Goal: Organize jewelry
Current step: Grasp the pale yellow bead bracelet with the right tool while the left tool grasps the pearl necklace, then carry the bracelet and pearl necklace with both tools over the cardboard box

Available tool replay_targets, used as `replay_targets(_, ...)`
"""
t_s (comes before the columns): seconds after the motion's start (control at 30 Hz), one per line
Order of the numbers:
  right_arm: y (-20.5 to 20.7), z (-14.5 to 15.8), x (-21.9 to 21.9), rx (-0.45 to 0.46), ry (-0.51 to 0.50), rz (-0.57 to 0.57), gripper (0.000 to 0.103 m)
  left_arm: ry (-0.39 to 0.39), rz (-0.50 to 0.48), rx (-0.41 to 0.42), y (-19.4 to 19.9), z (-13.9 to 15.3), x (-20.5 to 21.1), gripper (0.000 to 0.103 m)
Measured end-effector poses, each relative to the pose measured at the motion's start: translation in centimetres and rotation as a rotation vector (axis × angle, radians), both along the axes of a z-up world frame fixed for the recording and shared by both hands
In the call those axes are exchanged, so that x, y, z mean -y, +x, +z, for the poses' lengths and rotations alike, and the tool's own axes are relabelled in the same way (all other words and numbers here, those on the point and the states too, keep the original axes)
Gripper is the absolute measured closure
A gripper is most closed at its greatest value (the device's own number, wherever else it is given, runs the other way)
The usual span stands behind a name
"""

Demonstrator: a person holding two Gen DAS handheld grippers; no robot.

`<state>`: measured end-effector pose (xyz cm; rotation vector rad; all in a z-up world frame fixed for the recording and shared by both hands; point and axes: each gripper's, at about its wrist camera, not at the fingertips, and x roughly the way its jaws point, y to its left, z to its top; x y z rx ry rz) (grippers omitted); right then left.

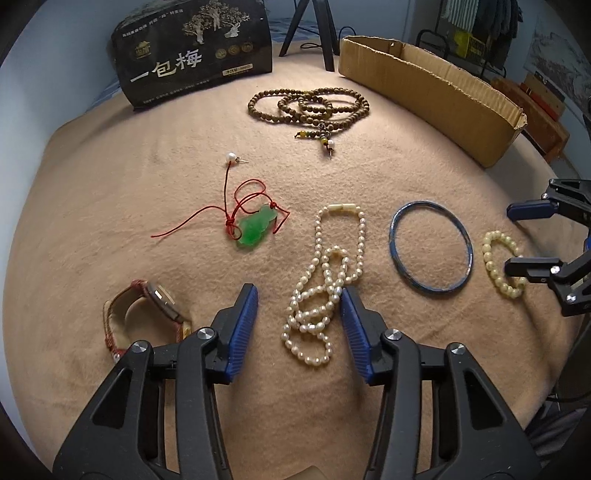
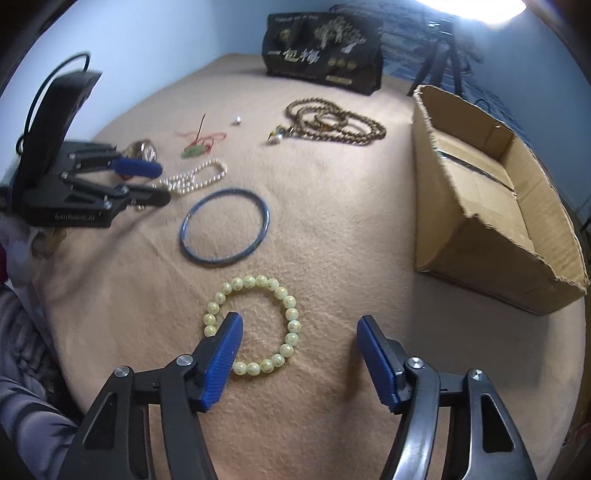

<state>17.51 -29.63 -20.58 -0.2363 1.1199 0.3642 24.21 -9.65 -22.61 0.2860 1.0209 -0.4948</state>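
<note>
Jewelry lies on a tan cloth. A white pearl necklace (image 1: 325, 291) lies between the fingers of my open left gripper (image 1: 299, 299); it also shows in the right wrist view (image 2: 192, 179). A pale yellow bead bracelet (image 2: 290, 321) lies by my open right gripper (image 2: 299, 326), whose left finger sits over the ring's near left side. In the left wrist view that gripper (image 1: 511, 240) straddles the bracelet (image 1: 493, 258). A blue bangle (image 1: 430, 247), a green pendant on red cord (image 1: 255, 229), a watch (image 1: 147, 314) and a brown bead necklace (image 1: 310, 107) lie around.
An open cardboard box (image 2: 491, 206) stands at the right, also in the left wrist view (image 1: 432, 85). A black printed box (image 1: 192, 51) stands at the back. A loose pearl pin (image 1: 232, 158) lies near the cord. A tripod (image 1: 314, 26) stands behind the cloth.
</note>
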Motion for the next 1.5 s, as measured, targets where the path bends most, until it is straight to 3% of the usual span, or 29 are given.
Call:
replay_targets(0.13,0.3,-0.7,-0.5,-0.001,-0.027,-0.002,0.045,-0.018,0.005,-0.009,0.5,-0.1,0.1,0.063)
replay_targets(0.23,0.4,-0.6,-0.7,0.010,-0.025,-0.003,0.062,-0.023,0.004,-0.002,0.6,-0.3,0.3,0.070)
replay_targets(0.4,0.3,-0.6,-1.3,0.017,-0.016,0.002,0.084,-0.046,0.006,0.000,0.4,-0.2,0.5,0.096)
replay_targets(0.5,0.2,-0.5,-1.6,0.022,-0.010,-0.003,0.097,-0.069,0.022,-0.002,0.3,-0.1,0.4,0.098)
replay_targets(0.73,0.0,0.6,-1.7,0.050,0.028,-0.028,0.098,-0.128,0.076,0.020,0.0,1.4,-1.2,0.098)
replay_targets(1.1,-1.0,6.2,-1.6,0.171,0.065,-0.051,0.098,-0.232,0.143,0.095,0.1,7.0,-3.6,0.098)
replay_targets(1.5,-0.7,11.2,3.1,0.295,0.084,-0.147,0.098,-0.300,0.099,0.168,0.7,12.2,-1.1,0.098)
